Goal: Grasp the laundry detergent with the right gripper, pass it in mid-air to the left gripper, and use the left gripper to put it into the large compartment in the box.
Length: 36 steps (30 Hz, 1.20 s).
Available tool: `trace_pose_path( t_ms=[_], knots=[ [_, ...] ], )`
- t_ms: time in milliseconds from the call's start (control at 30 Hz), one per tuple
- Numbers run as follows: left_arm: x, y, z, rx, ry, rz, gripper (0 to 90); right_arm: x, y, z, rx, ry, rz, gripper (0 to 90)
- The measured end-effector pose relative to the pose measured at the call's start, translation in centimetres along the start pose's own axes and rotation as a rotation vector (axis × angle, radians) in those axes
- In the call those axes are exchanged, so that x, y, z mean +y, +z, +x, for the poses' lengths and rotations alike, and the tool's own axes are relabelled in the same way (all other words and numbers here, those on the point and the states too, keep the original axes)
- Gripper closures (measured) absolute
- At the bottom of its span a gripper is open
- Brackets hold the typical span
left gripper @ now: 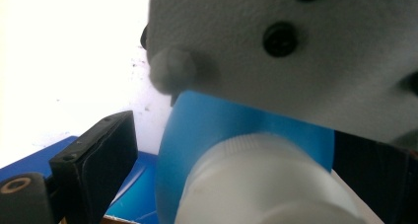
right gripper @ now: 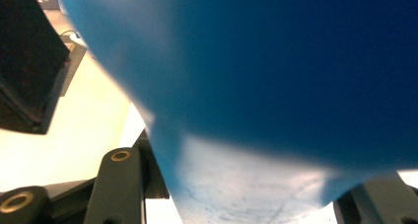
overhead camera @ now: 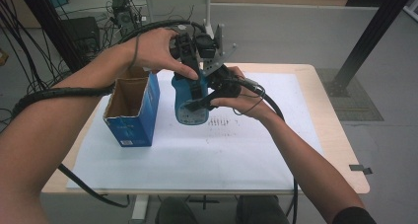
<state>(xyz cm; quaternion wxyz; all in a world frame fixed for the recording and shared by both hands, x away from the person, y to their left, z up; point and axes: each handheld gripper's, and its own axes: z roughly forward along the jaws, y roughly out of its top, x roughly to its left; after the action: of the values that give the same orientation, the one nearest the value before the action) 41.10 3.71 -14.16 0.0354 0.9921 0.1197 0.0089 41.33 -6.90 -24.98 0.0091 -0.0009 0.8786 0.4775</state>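
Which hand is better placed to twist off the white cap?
Probably the left gripper: its fingers straddle the white cap, while the right gripper clamps the blue bottle, steadying it.

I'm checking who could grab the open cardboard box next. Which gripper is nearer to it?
Left. The left gripper sits at the blue bottle's top, just right of the box; the right gripper clamps the bottle's far side, farther from the box.

High view evenly lit, soft shadows. Both gripper views blurred at close range; glare whitens the paper sheet (left gripper: 74,51) beside the blue bottle (left gripper: 207,135).
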Motion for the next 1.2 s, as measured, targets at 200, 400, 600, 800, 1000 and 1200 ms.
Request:
trace_pose_path(
  t_ms=[200,400,600,800,1000,1200],
  knots=[
    [0.00,0.12,-0.04,0.000,0.000,0.007,6.5,0.05,-0.08,0.08,0.000,0.005,0.002,44.2],
    [0.01,0.07,-0.04,0.003,0.002,0.006,6.5,0.06,-0.07,0.08,0.000,0.005,0.002,44.2],
    [0.00,0.09,-0.05,0.008,0.003,0.008,6.9,0.05,-0.06,0.03,0.000,-0.001,-0.001,44.2],
    [0.11,0.19,-0.15,0.014,0.006,0.008,9.5,0.06,-0.07,0.09,-0.001,0.004,0.002,44.2],
    [0.18,0.20,-0.25,0.022,0.011,0.011,13.3,0.08,-0.18,0.13,0.001,0.006,0.000,44.2],
    [0.21,0.15,-0.29,0.029,0.019,0.017,19.4,0.04,-0.19,0.06,-0.003,-0.006,0.000,44.1]
  ],
)
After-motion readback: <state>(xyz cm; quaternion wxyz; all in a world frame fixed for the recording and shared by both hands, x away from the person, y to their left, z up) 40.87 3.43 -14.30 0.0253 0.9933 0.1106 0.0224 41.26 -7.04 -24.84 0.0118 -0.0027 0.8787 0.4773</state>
